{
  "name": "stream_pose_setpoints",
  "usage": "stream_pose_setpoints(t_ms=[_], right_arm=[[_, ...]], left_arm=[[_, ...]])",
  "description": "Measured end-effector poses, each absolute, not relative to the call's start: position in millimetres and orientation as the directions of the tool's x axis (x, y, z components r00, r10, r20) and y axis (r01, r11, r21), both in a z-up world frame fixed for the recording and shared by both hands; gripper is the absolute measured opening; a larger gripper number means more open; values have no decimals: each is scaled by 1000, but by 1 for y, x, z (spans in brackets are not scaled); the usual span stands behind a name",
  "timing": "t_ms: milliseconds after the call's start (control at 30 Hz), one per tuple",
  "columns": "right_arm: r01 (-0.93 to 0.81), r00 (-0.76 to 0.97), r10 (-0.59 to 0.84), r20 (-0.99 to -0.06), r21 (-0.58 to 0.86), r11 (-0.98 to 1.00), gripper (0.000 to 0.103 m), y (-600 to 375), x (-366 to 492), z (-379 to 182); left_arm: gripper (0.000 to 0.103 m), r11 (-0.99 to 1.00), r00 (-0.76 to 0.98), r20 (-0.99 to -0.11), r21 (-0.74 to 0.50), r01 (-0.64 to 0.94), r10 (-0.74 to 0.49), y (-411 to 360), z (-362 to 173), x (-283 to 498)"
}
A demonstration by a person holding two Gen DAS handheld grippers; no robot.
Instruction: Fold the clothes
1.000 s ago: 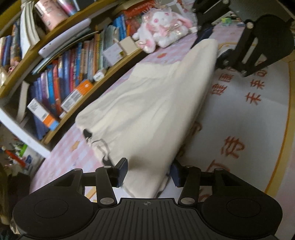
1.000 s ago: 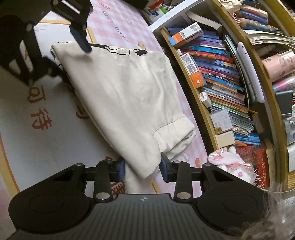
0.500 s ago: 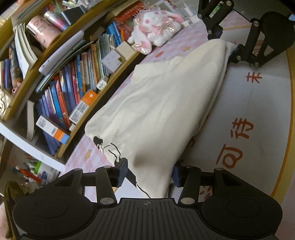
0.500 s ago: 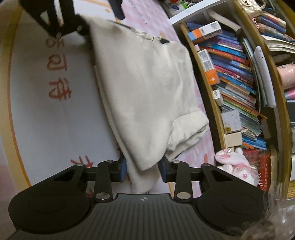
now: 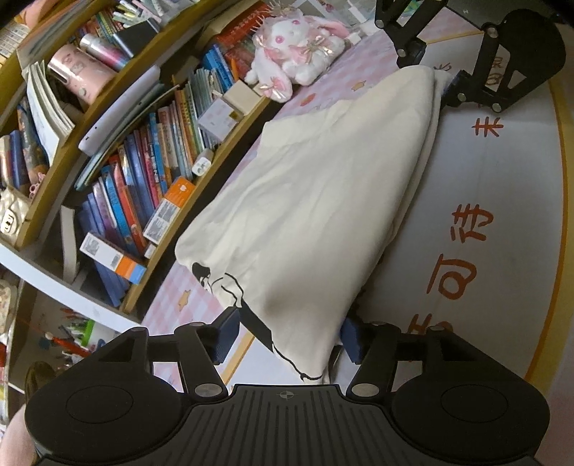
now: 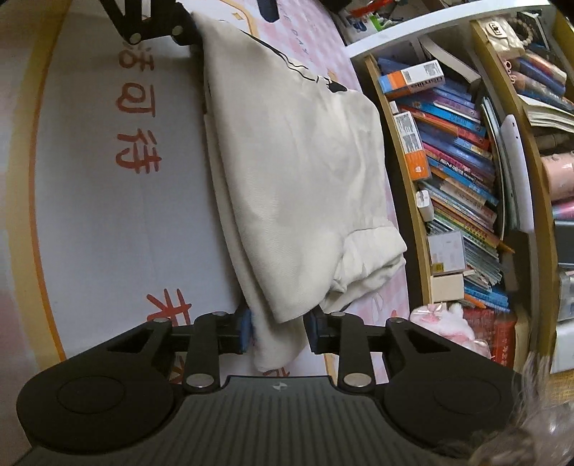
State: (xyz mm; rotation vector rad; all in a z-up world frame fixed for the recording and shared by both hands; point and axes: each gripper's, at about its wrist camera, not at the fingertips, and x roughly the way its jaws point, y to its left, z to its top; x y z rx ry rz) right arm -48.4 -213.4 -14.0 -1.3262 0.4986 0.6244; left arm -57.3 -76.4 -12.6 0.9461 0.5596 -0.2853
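Since a second ago the garment [image 5: 315, 200] has sunk flatter onto the mat [image 5: 502, 186], and the left gripper [image 5: 287, 333] has just been opening: its jaws now stand wider, with a gap between the left pad and the cloth, the printed near end lying loose between them. In the left wrist view the cream garment runs from these jaws away to the far right, where the right gripper [image 5: 436, 66] sits at its other end. Left of it a bookshelf [image 5: 150, 150] lines the bed, with a plush rabbit [image 5: 297, 39] at the far end. In the right wrist view the right gripper [image 6: 278, 331] has been closing and pinches the garment's [image 6: 297, 172] near corner narrowly; the cloth stretches away to the left gripper [image 6: 229, 21] at the far top, books [image 6: 455, 161] to the right.
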Motion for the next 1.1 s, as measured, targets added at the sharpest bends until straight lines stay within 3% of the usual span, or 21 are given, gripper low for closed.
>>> stream_pose_setpoints(t_ms=[533,567,600,667,733,867,933,1000,1067,1100], right_arm=[[-633,773,131,-621,-769,89,30,-209,-52,-21],[-621,783,128,-609,-780,82,37,-208,-53,-22],[-598,799,128,-587,-797,79,54,-206,-53,-22],[-541,836,152,-528,-839,64,76,-205,-56,-22],[-521,839,200,-506,-853,32,77,-205,-61,-21],[-525,825,230,-517,-851,-29,68,-201,-63,-26],[-537,821,210,-532,-843,-38,48,-199,-59,-28],[-563,809,179,-559,-826,-36,27,-200,-54,-29],[-586,794,173,-583,-810,-39,20,-201,-51,-29],[-589,792,173,-586,-807,-41,18,-201,-51,-29]], left_arm=[[65,550,833,-553,698,458,8,-69,-15,-64],[65,550,833,-553,699,458,8,-69,-15,-64],[65,549,834,-552,699,458,7,-69,-15,-64],[65,548,834,-552,700,459,6,-69,-15,-64],[65,546,834,-551,700,460,4,-69,-15,-64],[64,540,834,-552,701,466,-2,-68,-15,-63],[63,530,831,-556,701,476,-11,-67,-14,-63],[48,512,823,-568,702,494,-15,-68,-16,-61],[23,487,809,-588,701,520,-17,-70,-18,-61],[16,474,801,-598,700,534,-18,-72,-19,-61]])
